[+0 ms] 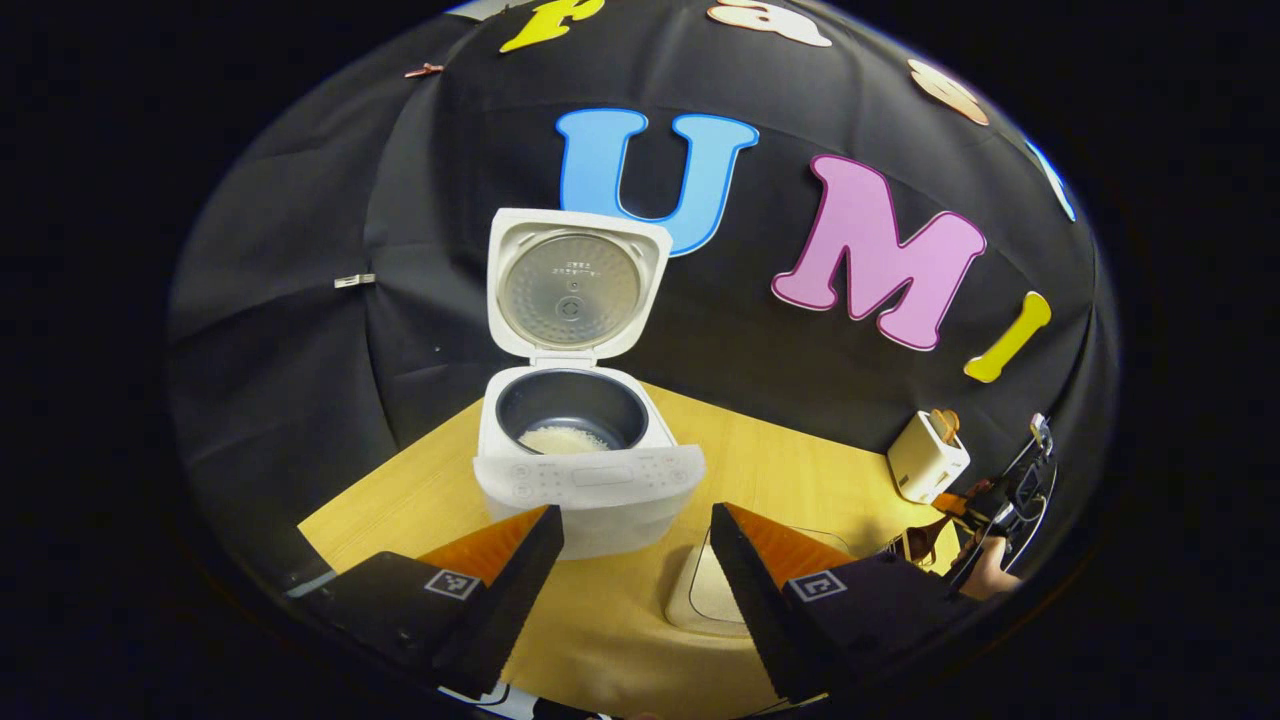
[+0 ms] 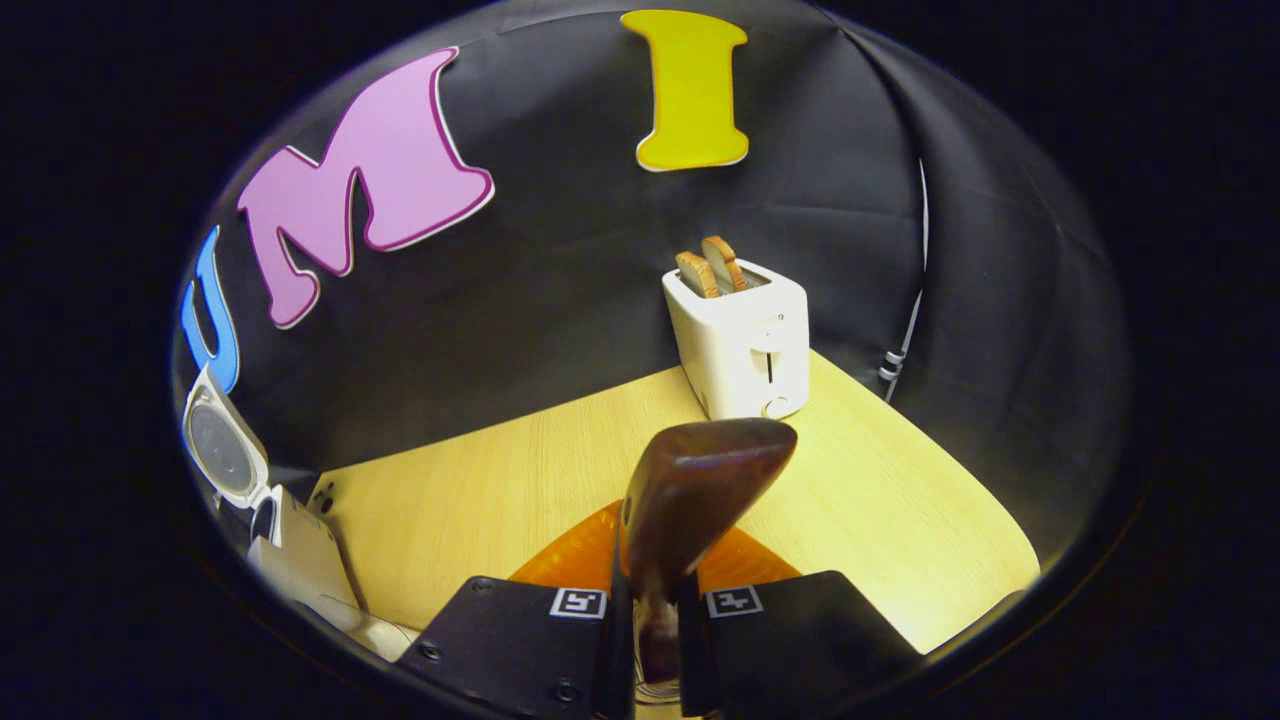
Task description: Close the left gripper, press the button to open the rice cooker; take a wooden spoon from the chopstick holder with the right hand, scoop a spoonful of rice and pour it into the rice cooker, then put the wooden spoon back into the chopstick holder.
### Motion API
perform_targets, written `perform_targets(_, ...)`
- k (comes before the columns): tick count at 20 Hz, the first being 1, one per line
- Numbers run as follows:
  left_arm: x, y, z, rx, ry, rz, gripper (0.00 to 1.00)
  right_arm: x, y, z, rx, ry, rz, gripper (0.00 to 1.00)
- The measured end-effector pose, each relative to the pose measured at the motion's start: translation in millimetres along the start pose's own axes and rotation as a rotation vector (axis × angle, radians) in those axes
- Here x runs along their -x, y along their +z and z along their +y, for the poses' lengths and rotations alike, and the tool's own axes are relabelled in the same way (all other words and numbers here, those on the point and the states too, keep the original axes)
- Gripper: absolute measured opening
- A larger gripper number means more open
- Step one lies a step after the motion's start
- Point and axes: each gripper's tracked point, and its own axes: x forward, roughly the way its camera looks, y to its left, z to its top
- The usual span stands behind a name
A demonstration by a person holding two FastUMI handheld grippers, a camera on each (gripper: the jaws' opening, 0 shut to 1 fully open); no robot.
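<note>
Spread wide at the left gripper view's bottom, the left gripper [image 1: 637, 545] faces the open rice cooker [image 1: 585, 455], center. Lower center of the right gripper view, the right gripper [image 2: 655, 625] pinches the wooden spoon [image 2: 695, 500]; a loose hold could let it twist or slip.

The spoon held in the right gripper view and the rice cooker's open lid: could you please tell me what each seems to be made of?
The dark brown glossy wooden spoon looks like lacquered wood, given its sheen. The white rice cooker lid seems smooth plastic outside, with a dull grey inner plate, probably metal.
</note>
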Motion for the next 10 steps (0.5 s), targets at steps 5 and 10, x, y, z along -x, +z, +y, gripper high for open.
perform_targets(5, 25, 4, 15, 0.066, 0.065, -0.04, 0.96, 5, -24, 1, 0.12, 0.009, 0.06, 0.22)
perform_targets(10, 43, 14, 38, 0.11, 0.126, -0.078, 0.96, 7, -29, 5, 0.125, 0.007, 0.089, 0.23)
